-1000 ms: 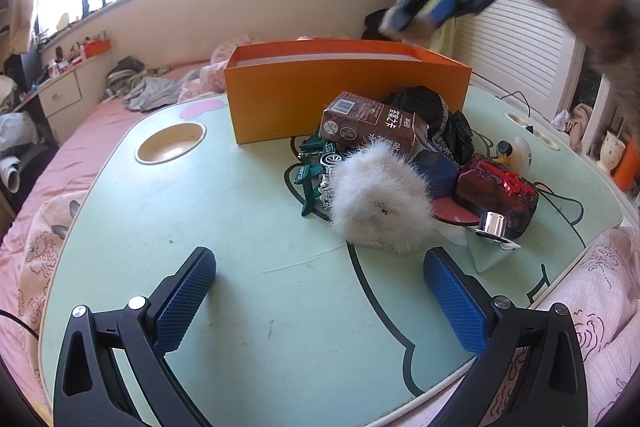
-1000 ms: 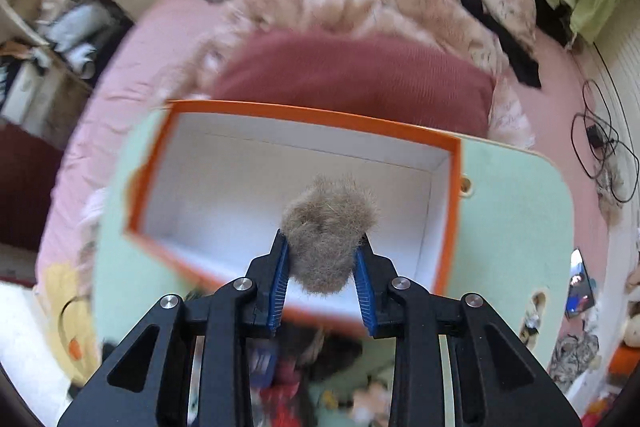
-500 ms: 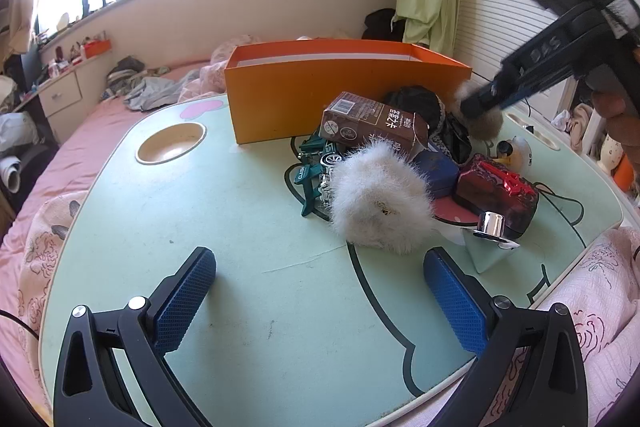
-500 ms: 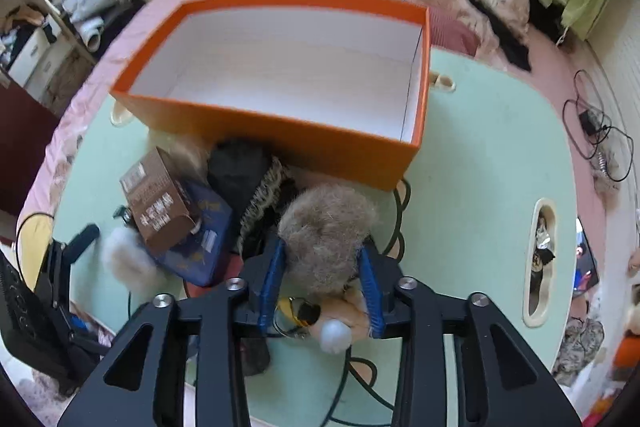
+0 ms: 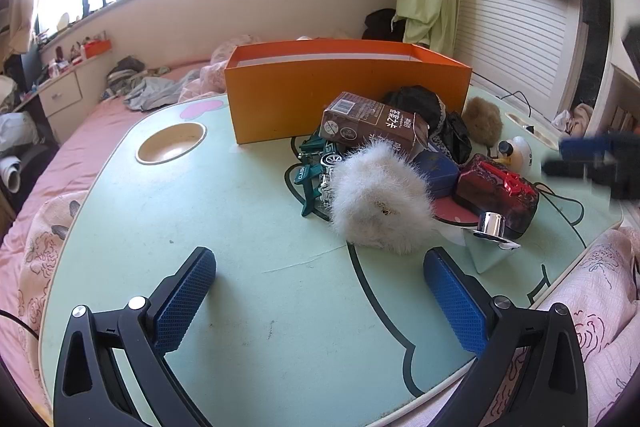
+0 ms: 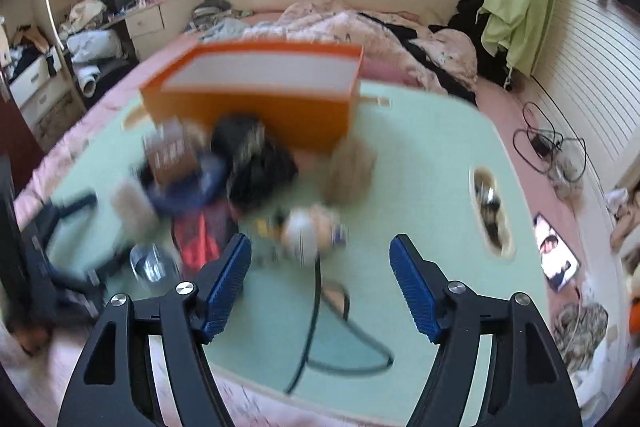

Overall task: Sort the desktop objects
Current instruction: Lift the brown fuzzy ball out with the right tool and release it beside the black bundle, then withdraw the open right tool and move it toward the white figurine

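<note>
An orange box [image 5: 344, 89] [image 6: 256, 103] stands open-topped at the back of the pale green table [image 5: 240, 227]. In front of it lies a pile: a brown carton [image 5: 372, 125], a white fluffy ball [image 5: 380, 201], a dark red object [image 5: 496, 193], a green toy [image 5: 310, 167] and black cloth [image 5: 424, 105]. A brown fluffy ball [image 5: 482, 121] [image 6: 350, 167] rests on the table beside the box's right corner. My right gripper [image 6: 320, 285] has its jaws opening, with nothing between them; it shows blurred at the right edge of the left wrist view [image 5: 592, 163]. My left gripper [image 5: 320, 299] hangs open above the near table.
A round recess [image 5: 172, 143] is sunk into the table at the left. A slot [image 6: 490, 211] in its right side holds small items. Pink bedding [image 5: 600, 299] surrounds the table. A small duck-like toy [image 5: 516, 149] sits right of the pile, and a cable [image 6: 320, 307] runs across the near table.
The right gripper carried the brown fluffy ball from above the box down beside its right corner, let it go and drew back toward the table's near edge. The left gripper stayed still.
</note>
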Available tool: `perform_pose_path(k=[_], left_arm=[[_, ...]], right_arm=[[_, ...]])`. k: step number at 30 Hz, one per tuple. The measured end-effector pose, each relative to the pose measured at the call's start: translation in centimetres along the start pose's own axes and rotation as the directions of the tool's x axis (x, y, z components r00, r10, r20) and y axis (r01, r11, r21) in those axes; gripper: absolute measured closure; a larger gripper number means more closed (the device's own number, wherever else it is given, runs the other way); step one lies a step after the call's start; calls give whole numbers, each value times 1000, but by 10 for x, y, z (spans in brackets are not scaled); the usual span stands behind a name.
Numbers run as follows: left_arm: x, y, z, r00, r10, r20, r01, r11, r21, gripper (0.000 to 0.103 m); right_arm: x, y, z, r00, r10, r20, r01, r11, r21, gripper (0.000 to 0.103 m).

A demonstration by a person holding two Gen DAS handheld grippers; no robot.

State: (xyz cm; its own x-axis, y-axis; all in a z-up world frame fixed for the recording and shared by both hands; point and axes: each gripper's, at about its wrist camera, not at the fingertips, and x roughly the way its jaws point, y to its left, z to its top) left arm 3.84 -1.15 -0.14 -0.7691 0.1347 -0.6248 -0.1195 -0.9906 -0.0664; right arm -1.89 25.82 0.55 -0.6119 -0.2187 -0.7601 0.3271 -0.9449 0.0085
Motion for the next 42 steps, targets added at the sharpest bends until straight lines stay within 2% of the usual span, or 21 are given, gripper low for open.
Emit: perform_pose_path(k=[4, 6, 8, 42], left_arm=[[0, 0, 0, 1000, 1, 0, -1, 1000, 1, 0], [-1, 0, 0, 1000, 1, 0, -1, 1000, 1, 0], [-2, -1, 1, 1000, 3, 1, -3, 1000, 3, 0], [-2, -2, 0, 1000, 8, 2, -8, 1000, 0, 0]], right_arm=[[14, 7, -25, 999, -52, -17, 51, 998, -45, 29], [18, 1, -27, 1000, -12, -12, 12, 1000, -6, 12], [23, -3, -27, 999, 8, -33, -8, 1000, 8, 0], [26, -8, -27, 1000, 9, -26, -9, 1000, 13, 0]])
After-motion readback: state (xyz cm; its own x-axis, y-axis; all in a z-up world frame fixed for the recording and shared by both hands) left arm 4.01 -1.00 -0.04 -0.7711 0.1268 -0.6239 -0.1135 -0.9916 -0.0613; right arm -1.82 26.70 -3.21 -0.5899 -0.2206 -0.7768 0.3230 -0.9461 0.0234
